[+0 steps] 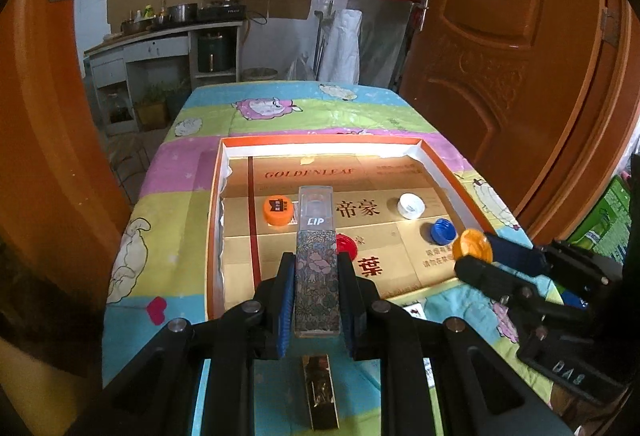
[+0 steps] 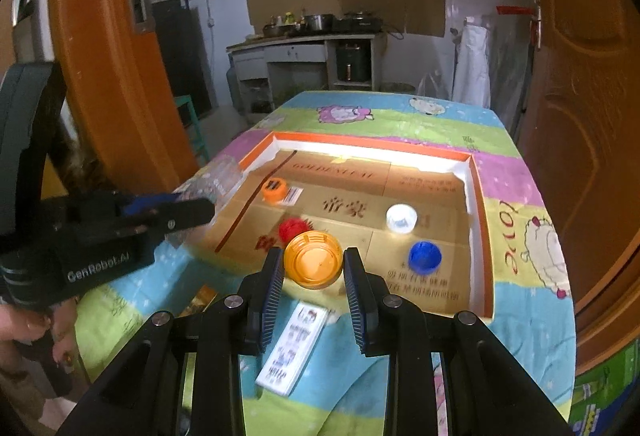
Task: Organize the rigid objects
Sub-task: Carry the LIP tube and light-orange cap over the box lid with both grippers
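Over tray (image 1: 448, 172): left gripper (image 1: 316, 276) pinches floral clear-capped lip case (image 1: 317, 256); right gripper (image 2: 313, 272) pinches ribbed orange cap (image 2: 314, 264).

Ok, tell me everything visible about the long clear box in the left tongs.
The lip box is a long, clear, rigid-looking plastic case: its lower part shows a floral-patterned insert, and its clear top reads "LIP". The left tongs clamp its lower half between blue-ribbed pads. It points forward, raised over the near edge of the orange-rimmed tray, touching nothing else visible.
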A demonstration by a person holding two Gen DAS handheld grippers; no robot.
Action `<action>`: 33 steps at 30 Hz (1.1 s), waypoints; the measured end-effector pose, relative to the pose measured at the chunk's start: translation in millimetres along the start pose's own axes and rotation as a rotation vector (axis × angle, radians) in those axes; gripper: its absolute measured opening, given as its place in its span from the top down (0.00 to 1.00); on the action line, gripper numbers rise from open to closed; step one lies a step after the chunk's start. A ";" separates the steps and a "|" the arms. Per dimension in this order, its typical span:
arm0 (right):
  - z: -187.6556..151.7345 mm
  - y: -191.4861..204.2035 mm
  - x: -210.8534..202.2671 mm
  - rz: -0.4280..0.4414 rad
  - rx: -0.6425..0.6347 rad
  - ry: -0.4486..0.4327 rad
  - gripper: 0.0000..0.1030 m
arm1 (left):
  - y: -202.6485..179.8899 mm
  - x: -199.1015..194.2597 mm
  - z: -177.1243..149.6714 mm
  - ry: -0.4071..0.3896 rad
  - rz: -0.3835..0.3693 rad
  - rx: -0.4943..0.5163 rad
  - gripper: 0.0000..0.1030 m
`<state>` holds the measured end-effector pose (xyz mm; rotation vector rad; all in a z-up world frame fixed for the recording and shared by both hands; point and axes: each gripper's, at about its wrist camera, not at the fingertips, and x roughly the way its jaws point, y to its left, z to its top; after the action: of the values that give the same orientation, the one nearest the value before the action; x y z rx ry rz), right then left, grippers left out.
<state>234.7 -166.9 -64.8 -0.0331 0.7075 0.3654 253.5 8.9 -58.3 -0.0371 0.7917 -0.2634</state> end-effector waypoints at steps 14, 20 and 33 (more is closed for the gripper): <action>22.3 -18.3 52.4 0.014 0.018 0.036 0.70 | 26.1 41.4 3.5 0.074 0.047 -0.062 0.80; 22.7 -21.4 68.3 0.018 0.020 0.058 0.70 | 33.7 48.7 4.9 0.082 0.066 -0.078 0.80; 20.5 -30.7 89.8 -0.009 0.040 0.125 0.70 | 39.6 63.2 2.6 0.117 0.091 -0.096 0.80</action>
<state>320.7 -164.0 -109.6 -0.0214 0.8382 0.3430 306.5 31.4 -105.8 -0.0766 0.9195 -0.1418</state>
